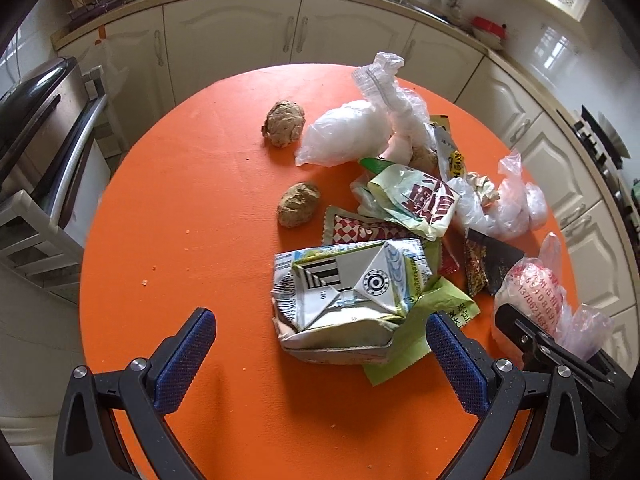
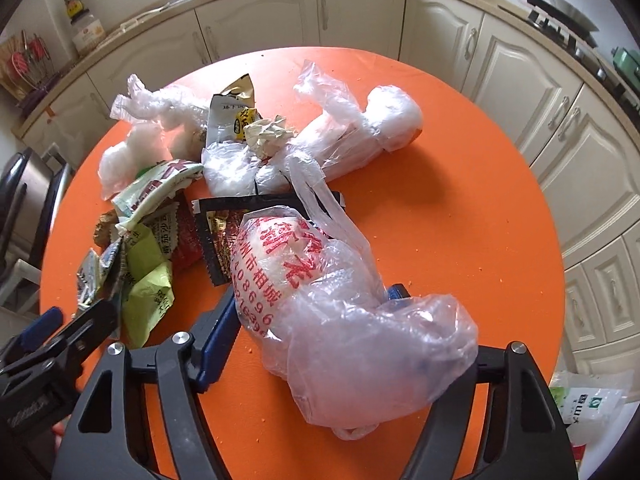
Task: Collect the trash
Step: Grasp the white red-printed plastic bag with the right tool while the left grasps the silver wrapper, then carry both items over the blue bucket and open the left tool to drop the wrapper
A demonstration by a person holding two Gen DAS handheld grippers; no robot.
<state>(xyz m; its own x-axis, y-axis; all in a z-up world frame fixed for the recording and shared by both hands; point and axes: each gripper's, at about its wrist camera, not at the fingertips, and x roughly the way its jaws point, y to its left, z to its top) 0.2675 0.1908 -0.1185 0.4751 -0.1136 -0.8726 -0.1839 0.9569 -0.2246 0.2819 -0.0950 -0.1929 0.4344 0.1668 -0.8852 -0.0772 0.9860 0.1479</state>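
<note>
Trash covers the right half of a round orange table (image 1: 200, 208): clear crumpled plastic bags, torn snack wrappers, two brown crumbly lumps (image 1: 283, 123) lying apart on bare tabletop, and a flattened white-and-green drink carton (image 1: 348, 296) nearest the left wrist camera.

Seen from the left wrist, the left gripper (image 1: 320, 364) hangs above the table with its blue-padded fingers (image 1: 184, 360) spread wide. The flattened carton lies between the two tips and a little ahead of them; neither pad touches it. A light green wrapper (image 1: 440, 312) sticks out from under the carton, just beside the right-hand pad.

In the right wrist view, the right gripper (image 2: 316, 304) straddles a clear plastic bag printed with red characters (image 2: 288, 272), bulging with something pale inside. The bag fills the gap between the fingers. The left blue pad lies against its side, while the far pad is mostly hidden behind the plastic, so I cannot tell whether the bag is pinched. The bag's loose tail drapes over the gripper frame toward the camera.

Cream kitchen cabinets (image 2: 360, 20) run behind the table.
</note>
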